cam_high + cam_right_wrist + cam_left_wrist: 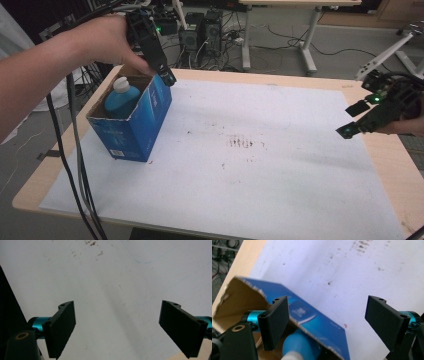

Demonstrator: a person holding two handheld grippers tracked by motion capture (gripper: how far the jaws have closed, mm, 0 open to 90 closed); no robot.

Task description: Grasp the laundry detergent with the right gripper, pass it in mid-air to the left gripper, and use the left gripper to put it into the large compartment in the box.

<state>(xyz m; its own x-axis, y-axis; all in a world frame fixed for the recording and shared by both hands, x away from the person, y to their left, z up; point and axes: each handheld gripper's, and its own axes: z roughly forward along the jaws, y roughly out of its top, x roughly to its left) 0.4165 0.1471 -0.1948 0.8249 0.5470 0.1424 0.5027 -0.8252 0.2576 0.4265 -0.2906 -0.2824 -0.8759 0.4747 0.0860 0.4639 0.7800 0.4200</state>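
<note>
On a white-papered worktop [260,170], a person's left forearm reaches in from the near left edge, cables trailing from the hand over the worktop's front. Just beyond, toward the left side, an open blue carton [135,122] stands upright on the paper with a blue bottle [121,97], white cap uppermost, standing inside it — apparently the object of the packing job, already seated in its box. The left gripper [167,77] hangs over the carton's far top rim, its fingers [275,323] spread wide with nothing pressed between them; in the left gripper view one finger sits over the carton's open mouth and the other stands over bare paper, so they straddle the blue wall without clamping it, which suggests a release, or a line-up on a flap, rather than a grip. At the right edge the right gripper [356,120] hovers above the paper, well apart from the carton, its fingers [61,327] likewise wide and empty, seemingly parked clear of the work. Beyond the worktop lie computer towers [202,30], tangled cables and another table's legs.
</note>
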